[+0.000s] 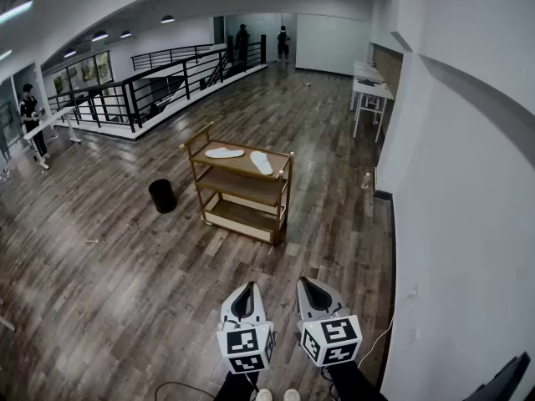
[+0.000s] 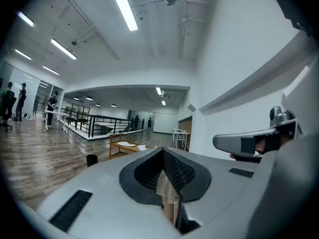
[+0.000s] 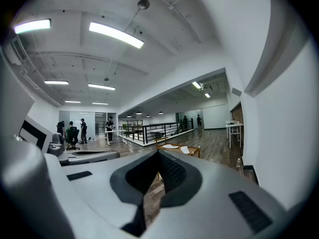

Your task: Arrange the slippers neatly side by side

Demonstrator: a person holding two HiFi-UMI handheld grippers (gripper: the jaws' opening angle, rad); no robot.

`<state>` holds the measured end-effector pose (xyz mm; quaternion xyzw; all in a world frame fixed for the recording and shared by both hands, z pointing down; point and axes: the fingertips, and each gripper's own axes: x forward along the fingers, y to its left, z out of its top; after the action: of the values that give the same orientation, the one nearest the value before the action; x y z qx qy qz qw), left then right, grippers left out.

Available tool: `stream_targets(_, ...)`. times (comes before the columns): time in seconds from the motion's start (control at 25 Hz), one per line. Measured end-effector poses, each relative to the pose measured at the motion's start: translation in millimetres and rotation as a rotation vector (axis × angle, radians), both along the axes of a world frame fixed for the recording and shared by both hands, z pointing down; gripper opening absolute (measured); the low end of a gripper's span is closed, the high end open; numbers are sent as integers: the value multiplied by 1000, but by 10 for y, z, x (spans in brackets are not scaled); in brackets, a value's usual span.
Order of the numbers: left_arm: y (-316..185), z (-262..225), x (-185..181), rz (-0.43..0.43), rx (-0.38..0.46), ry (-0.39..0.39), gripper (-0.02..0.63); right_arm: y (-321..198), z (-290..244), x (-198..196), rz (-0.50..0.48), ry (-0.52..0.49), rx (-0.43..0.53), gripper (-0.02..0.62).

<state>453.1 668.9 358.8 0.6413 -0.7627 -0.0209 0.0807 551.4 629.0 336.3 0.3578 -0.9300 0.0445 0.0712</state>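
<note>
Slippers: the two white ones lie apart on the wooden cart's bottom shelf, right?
No. The head view shows the two white slippers lying apart on the wooden cart's top shelf, not the bottom one.

Ceiling strips (image 2: 122,6) give cool, even light; shadows are soft, edges bend fisheye-style, corners go dark, the floor (image 1: 125,291) gleams faintly.

Shelf cart (image 1: 244,187) stands on the floor mid-frame, with the left slipper (image 1: 224,152) and right slipper (image 1: 262,163) on its top shelf, apart from each other. Bin (image 1: 162,195) is on the floor just left of the cart, railing (image 1: 167,73) behind at upper left, desk (image 1: 370,90) along the wall at upper right. Left claw (image 1: 245,291) and right claw (image 1: 313,287) are side by side at bottom centre, well apart from the cart.
</note>
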Motion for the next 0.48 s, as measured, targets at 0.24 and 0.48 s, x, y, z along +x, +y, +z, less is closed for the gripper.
stream_targets(0.24,-12,24,-7,-4,-3,0,0,4,2,-25,-10,9,8,-3)
stream_targets(0.48,-31,35,21,2,-3,-2,0,-4,-5,0,-6,9,18,-3)
